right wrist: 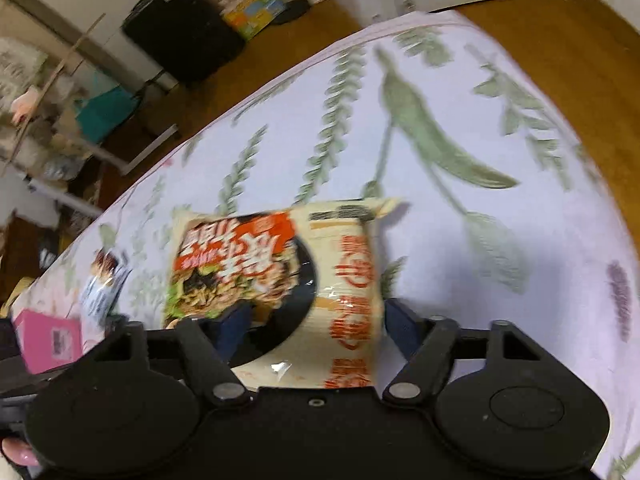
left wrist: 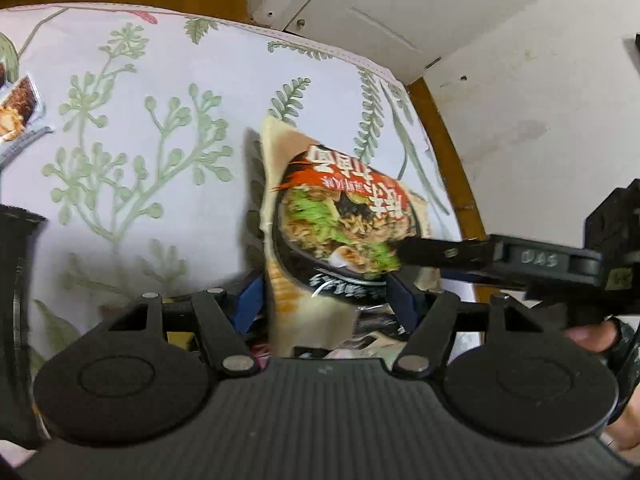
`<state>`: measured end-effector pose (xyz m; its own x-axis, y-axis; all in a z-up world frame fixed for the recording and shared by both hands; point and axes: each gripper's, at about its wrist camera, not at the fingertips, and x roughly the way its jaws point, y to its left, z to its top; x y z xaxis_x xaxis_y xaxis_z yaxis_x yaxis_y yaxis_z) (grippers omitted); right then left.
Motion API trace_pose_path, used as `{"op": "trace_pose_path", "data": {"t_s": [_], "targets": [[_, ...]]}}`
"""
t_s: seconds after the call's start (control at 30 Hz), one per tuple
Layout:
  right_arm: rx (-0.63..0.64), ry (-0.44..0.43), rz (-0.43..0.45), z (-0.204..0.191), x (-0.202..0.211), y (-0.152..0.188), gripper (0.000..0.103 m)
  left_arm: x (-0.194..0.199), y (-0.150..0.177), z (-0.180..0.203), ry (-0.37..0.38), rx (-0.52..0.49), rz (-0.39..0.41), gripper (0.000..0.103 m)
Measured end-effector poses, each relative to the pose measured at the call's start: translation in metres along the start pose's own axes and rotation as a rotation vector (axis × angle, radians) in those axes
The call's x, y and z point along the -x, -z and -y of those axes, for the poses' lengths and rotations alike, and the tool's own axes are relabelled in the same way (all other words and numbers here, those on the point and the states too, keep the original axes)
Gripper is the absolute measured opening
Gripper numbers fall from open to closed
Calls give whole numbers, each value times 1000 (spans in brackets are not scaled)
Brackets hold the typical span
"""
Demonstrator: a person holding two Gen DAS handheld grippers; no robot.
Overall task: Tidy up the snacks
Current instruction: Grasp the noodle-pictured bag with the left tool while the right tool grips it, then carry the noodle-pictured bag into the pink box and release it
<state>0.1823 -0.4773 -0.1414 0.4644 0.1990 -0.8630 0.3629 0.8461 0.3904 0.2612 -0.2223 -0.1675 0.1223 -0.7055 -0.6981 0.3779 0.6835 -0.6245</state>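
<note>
Between the blue pads of the left gripper [left wrist: 324, 300] stands a noodle packet [left wrist: 340, 224], upright and seemingly pinched, while the right gripper [right wrist: 316, 320] straddles the same packet [right wrist: 280, 276] with its fingers spread, though blur leaves its hold unclear. Judging by this, a hand-over or carry is in hand above the leaf-print surface [left wrist: 160, 92]; next, one gripper should let go. No container is visible; other snack packs [right wrist: 106, 280] and a pink box [right wrist: 48, 340] lie far left.

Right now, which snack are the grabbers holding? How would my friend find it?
Look above the tablecloth with green leaves. Between the grippers is the noodle packet: cream-coloured, with a black bowl of noodles and red writing. The pink box nearby is plain.
</note>
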Motion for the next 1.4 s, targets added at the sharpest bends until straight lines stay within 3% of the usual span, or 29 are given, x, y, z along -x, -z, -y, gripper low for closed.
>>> {"op": "trace_pose_path", "data": {"t_s": [0.1, 0.27, 0.5, 0.7, 1.0, 1.4], "targets": [[65, 7, -1, -8, -2, -3, 70, -4, 4, 17, -67, -99, 20, 58], [82, 23, -18, -17, 2, -3, 57, 0, 7, 24, -73, -135, 9, 55], [195, 77, -65, -47, 19, 10, 57, 26, 13, 31, -95, -194, -38, 55], [248, 47, -97, -79, 36, 28, 57, 64, 27, 32, -138, -235, -67, 55], [306, 23, -144, -123, 44, 71, 57, 119, 58, 21, -205, -206, -81, 55], [469, 25, -178, -196, 51, 132, 57, 188, 115, -10, -263, -71, -75, 55]]}}
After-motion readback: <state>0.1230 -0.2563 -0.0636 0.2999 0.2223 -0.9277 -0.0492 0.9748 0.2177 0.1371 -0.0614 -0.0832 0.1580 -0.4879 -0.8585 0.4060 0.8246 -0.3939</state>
